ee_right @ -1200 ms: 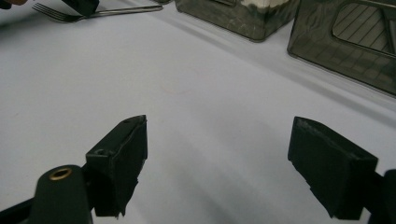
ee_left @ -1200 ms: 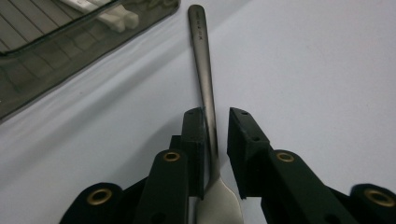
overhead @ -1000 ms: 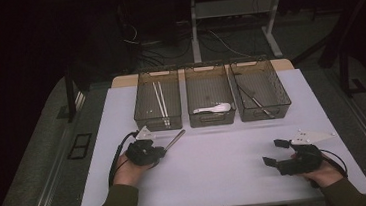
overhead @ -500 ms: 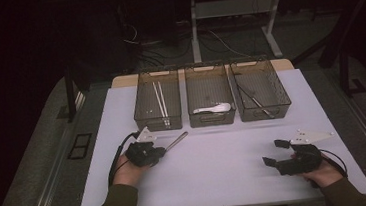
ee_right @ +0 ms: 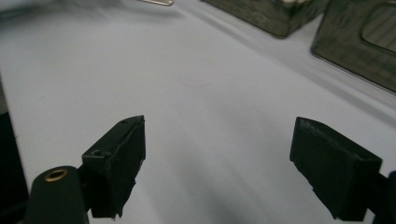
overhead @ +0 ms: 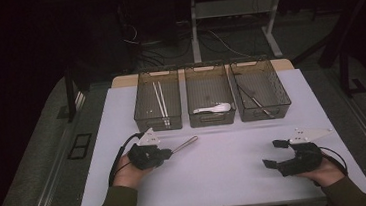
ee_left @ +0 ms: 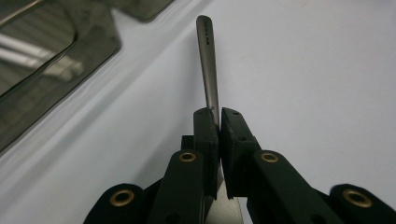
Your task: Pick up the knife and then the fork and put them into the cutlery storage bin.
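While the scene matches the earlier frame almost exactly, the left tongs [overhead: 168, 153] stay clamped on a metal utensil handle [overhead: 184, 144] low over the white bench [overhead: 227, 169], its long axis pointing toward the middle bin [overhead: 212, 119]. Right tongs [overhead: 275, 154] rest wide open, empty.

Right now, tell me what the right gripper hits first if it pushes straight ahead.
Nothing near: the open right gripper faces bare white table. Farther along stand the mesh bins; depth is unclear, so that is a guess.
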Action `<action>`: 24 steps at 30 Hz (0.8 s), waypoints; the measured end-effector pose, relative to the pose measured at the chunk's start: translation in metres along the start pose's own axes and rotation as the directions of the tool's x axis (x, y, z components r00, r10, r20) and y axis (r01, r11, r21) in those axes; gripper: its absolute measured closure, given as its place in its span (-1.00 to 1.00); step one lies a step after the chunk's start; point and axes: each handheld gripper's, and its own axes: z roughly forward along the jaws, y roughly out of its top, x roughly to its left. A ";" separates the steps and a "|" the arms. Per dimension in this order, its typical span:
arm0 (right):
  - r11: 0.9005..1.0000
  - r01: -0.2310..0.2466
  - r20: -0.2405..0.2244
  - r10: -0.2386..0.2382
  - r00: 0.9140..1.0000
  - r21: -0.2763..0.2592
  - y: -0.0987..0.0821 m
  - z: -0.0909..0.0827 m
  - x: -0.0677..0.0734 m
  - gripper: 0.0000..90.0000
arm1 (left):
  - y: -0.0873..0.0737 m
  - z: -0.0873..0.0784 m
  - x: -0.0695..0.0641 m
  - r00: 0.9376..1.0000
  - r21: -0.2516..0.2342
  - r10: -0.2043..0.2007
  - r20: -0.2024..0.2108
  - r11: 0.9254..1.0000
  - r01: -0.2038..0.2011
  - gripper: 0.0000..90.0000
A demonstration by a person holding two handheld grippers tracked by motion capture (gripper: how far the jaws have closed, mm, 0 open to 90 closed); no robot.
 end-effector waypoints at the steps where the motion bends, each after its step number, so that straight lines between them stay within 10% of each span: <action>1: 1.000 0.018 -0.017 -0.018 1.000 0.001 0.002 -0.001 0.000 -0.59 | 0.002 0.000 -0.002 1.000 -0.004 0.009 0.008 1.000 -0.009 0.90; 11: 0.991 0.113 -0.096 -0.106 0.990 0.075 0.021 0.002 0.007 -0.58 | 0.021 0.009 -0.033 0.989 -0.012 0.109 0.104 0.994 -0.108 0.90; 24: 0.975 0.199 -0.197 -0.177 0.964 0.096 0.038 0.016 0.020 -0.45 | 0.040 0.028 -0.070 0.947 -0.017 0.227 0.226 0.973 -0.229 0.90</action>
